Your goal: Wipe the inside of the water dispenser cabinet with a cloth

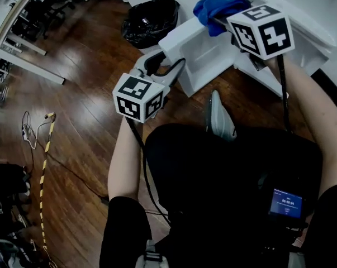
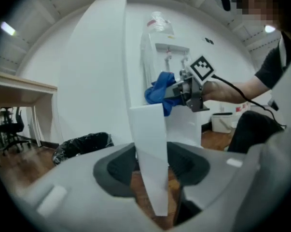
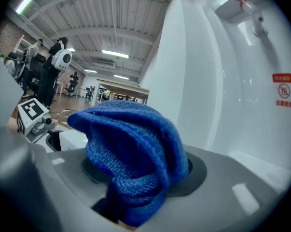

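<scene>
Head view first: the left gripper (image 1: 161,59) is out at the near edge of the white cabinet door (image 1: 199,52). The door stands swung out from the water dispenser (image 1: 308,38) on the right. The right gripper (image 1: 223,19) carries the blue cloth (image 1: 216,4) high, over the door's top on the far side.

Left gripper view: the jaws are partway apart and straddle the door's edge. Floor shows on either side of the panel, so probably no firm pinch yet (this lens makes it hard to be sure).

Right gripper view: the jaws are clamped on the cloth, a bunched lump. Its long axis runs roughly along the jaws toward the dispenser, and a tail droops below.

Progress: the door is open and the cloth is in hand. The cabinet's inside isn't in view, and wiping looks not yet begun.
</scene>
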{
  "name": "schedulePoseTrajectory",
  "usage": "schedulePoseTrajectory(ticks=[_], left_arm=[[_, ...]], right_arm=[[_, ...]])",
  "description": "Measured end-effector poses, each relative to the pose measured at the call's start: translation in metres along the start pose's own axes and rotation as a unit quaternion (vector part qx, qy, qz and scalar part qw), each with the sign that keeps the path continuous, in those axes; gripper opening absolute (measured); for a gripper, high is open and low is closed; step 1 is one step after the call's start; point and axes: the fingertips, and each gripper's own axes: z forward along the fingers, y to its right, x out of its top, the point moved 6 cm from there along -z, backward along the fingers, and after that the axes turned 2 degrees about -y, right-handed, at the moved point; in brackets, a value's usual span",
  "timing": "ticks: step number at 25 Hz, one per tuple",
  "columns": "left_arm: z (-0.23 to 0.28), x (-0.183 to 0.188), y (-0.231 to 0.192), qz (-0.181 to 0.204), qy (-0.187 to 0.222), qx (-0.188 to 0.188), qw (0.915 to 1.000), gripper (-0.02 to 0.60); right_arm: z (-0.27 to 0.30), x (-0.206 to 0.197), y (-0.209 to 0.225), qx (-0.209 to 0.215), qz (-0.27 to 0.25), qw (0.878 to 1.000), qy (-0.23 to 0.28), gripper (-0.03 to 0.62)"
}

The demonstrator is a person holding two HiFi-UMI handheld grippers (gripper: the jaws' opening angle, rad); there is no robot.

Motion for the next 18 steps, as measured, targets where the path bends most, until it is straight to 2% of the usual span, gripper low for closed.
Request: schedulePoseTrajectory(ticks=[2,5,8,10,12,15,18], left_arm=[[0.001,0.001,0.023,0.006,-0.013,-0.005,0.9999,0.202],[0.004,0.0,0.046,-0.005,-0.039,-0.001,0.9992,0.202],[0.006,-0.006,0.045,0.005,-0.086,0.056,0.9947,0.202],[0.007,-0.006,0.041,-0.01,-0.089,0.074,0.9932,0.202],[0.011,-0.005,0.04,-0.036,-0.067,0.076,0.9942,0.201],[0.015,-0.012,0.034,-0.047,-0.029,0.081,0.9952,0.199],[0.01,-0.022,0.024,-0.037,0.01,0.089,0.9953,0.202]], right_arm=[[-0.014,0.0,-0.014,0.024,-0.003,1.0,0.006,0.259],[-0.03,0.001,-0.052,0.086,-0.007,0.996,0.031,0.259],[-0.048,-0.001,-0.097,0.163,-0.014,0.985,0.051,0.259],[-0.056,-0.001,-0.111,0.186,-0.02,0.981,0.056,0.261],[-0.05,-0.005,-0.099,0.153,-0.033,0.986,0.06,0.261],[-0.023,-0.022,-0.045,0.044,-0.009,0.997,0.068,0.261],[-0.009,-0.04,-0.007,-0.044,0.023,0.993,0.111,0.262]])
